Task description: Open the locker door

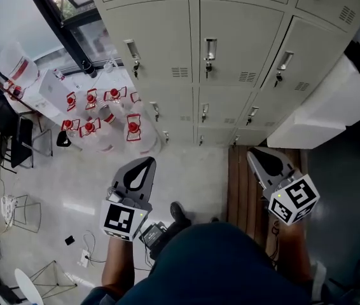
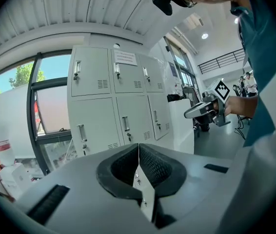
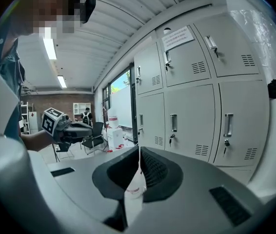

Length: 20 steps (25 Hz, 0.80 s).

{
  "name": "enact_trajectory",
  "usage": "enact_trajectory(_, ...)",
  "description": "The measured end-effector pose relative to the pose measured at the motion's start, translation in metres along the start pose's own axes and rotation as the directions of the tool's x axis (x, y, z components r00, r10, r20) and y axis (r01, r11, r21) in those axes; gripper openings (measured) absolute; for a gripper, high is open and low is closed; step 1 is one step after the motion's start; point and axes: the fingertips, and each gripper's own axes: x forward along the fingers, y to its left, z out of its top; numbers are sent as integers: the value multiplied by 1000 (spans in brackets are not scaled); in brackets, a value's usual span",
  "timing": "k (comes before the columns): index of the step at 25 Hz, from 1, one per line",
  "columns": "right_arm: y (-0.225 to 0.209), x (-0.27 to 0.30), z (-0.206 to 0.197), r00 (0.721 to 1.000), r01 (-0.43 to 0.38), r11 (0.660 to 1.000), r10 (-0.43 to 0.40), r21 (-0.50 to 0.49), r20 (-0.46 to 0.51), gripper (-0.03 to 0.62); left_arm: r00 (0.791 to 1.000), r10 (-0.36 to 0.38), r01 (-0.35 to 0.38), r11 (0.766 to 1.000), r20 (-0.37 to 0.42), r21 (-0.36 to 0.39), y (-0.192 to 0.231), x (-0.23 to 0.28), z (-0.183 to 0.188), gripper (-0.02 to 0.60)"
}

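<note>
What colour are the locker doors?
Light grey; the locker doors show best in the head view.

There are two grippers low in the frame, a left gripper [image 1: 149, 161] and a right gripper [image 1: 252, 152], each with one marker cube [image 1: 119, 220]. Locker doors [image 1: 237, 37] stand in three columns. About eight red-capped jugs [image 1: 133, 127] crowd the upper left.

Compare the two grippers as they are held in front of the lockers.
The left gripper hangs over the pale floor; the right gripper over the brown wooden slats. In the head view the left gripper tilts slightly rightward; the right gripper leans markedly leftward. Both are shut, empty, and clear of the lockers.
</note>
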Motion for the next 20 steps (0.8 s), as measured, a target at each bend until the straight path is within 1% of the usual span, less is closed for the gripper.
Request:
enact_trajectory(8,13,57,24,997,83,997,-83,4,1,37,996,-88,88,996,1,17,71,23,-15,18)
enact_trajectory(11,19,71,26,993,121,993,-121,12,-3,37,993,-119,119,993,11,21,90,28,-21,18)
enact_trajectory(16,32,91,32,985,172,985,-172,6,0,37,986,-161,161,987,34,0,118,28,-32,18)
enact_trajectory(18,39,98,32,983,181,983,-181,0,-11,37,984,-176,176,984,33,8,127,32,-41,18)
enact_trajectory(20,48,104,27,983,180,984,-180,-11,-41,37,982,-185,185,983,33,13,134,32,-49,18)
